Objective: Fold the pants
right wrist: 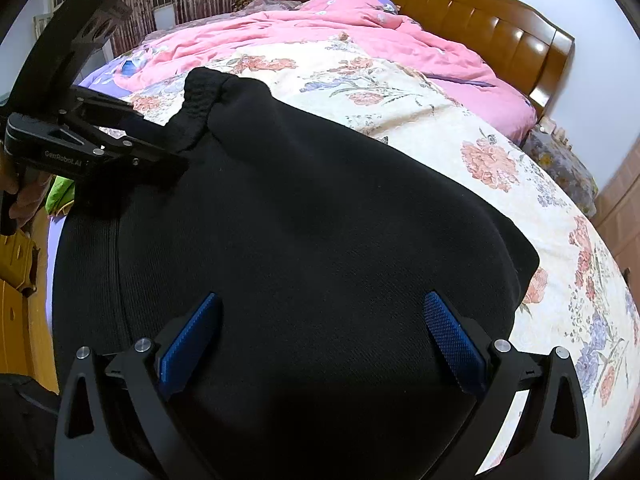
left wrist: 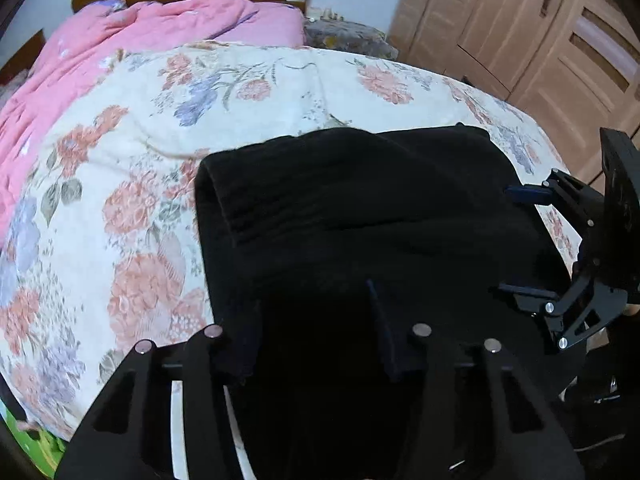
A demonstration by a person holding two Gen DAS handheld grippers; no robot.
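Black knit pants [right wrist: 304, 216] spread flat across the near edge of the bed, on a cream floral bedspread [right wrist: 460, 136]. Left gripper [left wrist: 316, 340] partly closed over a dark fold at the pants' near left corner; actual pinch impossible to tell. Right gripper [right wrist: 320, 312] spread wide above the cloth, blue pads [right wrist: 450, 332] clear of it. Crumpled pink quilt [right wrist: 320, 28] near the wooden headboard [right wrist: 500, 20].
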